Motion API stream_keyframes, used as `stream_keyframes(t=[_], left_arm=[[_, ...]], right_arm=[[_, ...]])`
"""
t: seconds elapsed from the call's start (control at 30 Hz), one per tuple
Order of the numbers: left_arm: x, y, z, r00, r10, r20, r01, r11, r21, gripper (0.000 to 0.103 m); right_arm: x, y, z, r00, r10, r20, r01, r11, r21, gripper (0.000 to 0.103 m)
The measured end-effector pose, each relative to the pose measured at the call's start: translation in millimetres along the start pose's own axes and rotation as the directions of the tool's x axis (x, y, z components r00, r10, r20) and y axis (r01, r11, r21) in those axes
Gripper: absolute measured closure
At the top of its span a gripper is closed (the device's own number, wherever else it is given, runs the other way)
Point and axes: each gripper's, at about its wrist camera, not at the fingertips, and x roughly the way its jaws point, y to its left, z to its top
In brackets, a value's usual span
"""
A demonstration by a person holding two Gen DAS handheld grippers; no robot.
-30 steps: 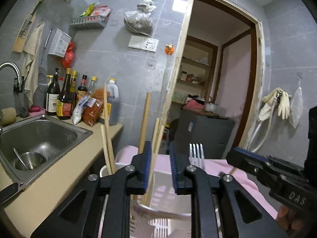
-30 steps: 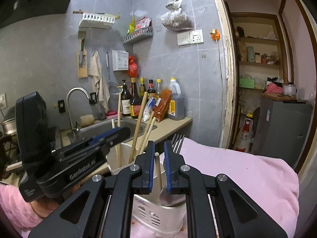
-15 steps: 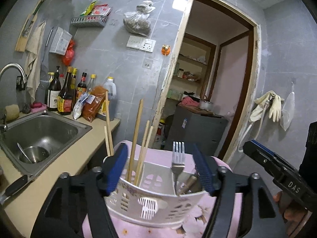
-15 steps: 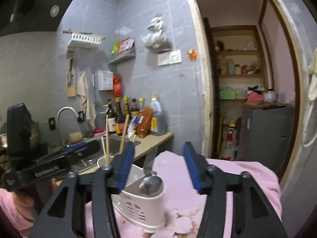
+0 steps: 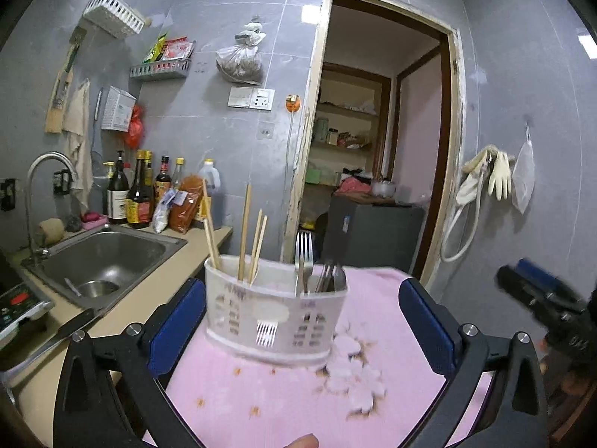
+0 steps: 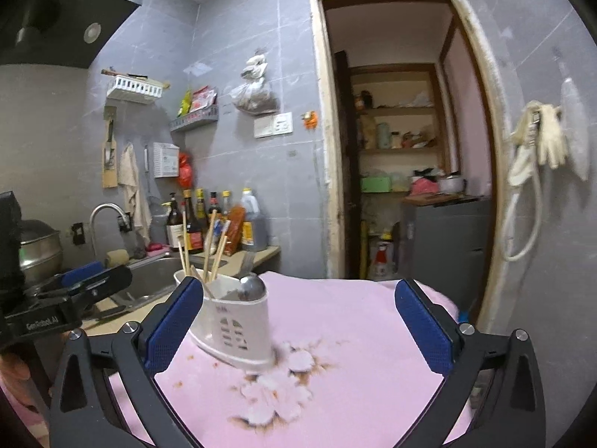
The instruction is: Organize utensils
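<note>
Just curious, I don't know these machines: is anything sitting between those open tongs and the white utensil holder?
Nothing visible. Only bare pink cloth lies between the open left tongs and the utensil holder; the same holds for the right tongs.

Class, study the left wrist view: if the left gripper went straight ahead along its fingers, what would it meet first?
Most likely the white utensil holder, which stands on the pink cloth directly ahead, between the fingers of the open left gripper. Nothing shows in front of it, though fisheye depth is uncertain.
</note>
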Motion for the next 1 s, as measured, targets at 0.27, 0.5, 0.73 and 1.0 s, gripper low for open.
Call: stream_keyframes(t=[0.27, 0.5, 0.73, 1.0], left_arm=[[-30.2, -13.4, -39.4, 0.996, 0.046, -0.078, -0.043, 0.998, 0.038, 0.001], [-58.4, -18.2, -54.6, 0.995, 0.095, -0.021, -0.094, 0.995, 0.041, 0.001], [-64.5, -15.2, -66.4, 0.992, 0.126, -0.027, -0.125, 0.992, 0.030, 0.001], [-61.7, -12.6, -69.0, 0.990, 0.130, -0.050, -0.129, 0.991, 0.018, 0.001]], right_arm=[[-66.7, 7.6, -21.9, 0.995, -0.097, -0.006, 0.097, 0.995, 0.007, 0.000], [-95.4, 15.9, -41.2, 0.988, -0.151, 0.012, 0.151, 0.988, 0.011, 0.000], [-95.5, 12.3, -54.0, 0.979, -0.203, -0.010, 0.203, 0.979, 0.008, 0.000], [-92.5, 4.5, -59.6, 0.979, -0.200, -0.031, 0.201, 0.979, 0.032, 0.000]])
